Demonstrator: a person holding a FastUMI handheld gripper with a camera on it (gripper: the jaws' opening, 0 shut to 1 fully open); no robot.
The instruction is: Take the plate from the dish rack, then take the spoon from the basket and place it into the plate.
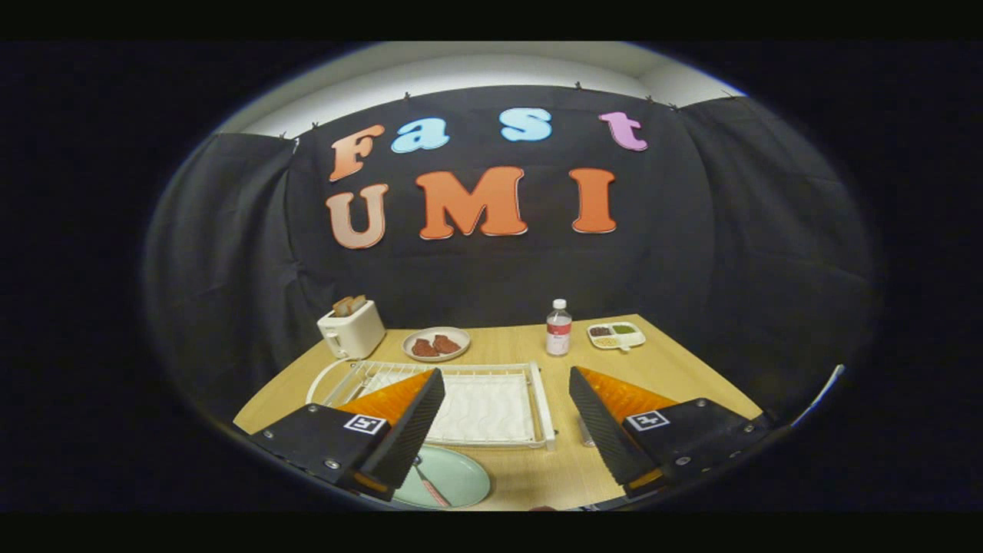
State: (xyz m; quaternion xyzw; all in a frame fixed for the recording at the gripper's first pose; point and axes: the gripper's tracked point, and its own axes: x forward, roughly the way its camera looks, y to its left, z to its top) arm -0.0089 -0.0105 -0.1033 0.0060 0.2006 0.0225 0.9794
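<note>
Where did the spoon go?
The slim spoon lies on the pale green round plate, beside the open tongs' left finger, just before the white wire dish rack.

Fingers [507, 426] spread wide over worktop [676, 369]. Dish rack [476, 403] at 12 just ahead, between them. Plate [453, 480] with spoon [430, 485] at 7, by left finger. Beyond the rack: toaster [352, 329] at 10, meat plate [435, 343] at 11, bottle [558, 329] at 12, divided tray [615, 335] at 1.
</note>
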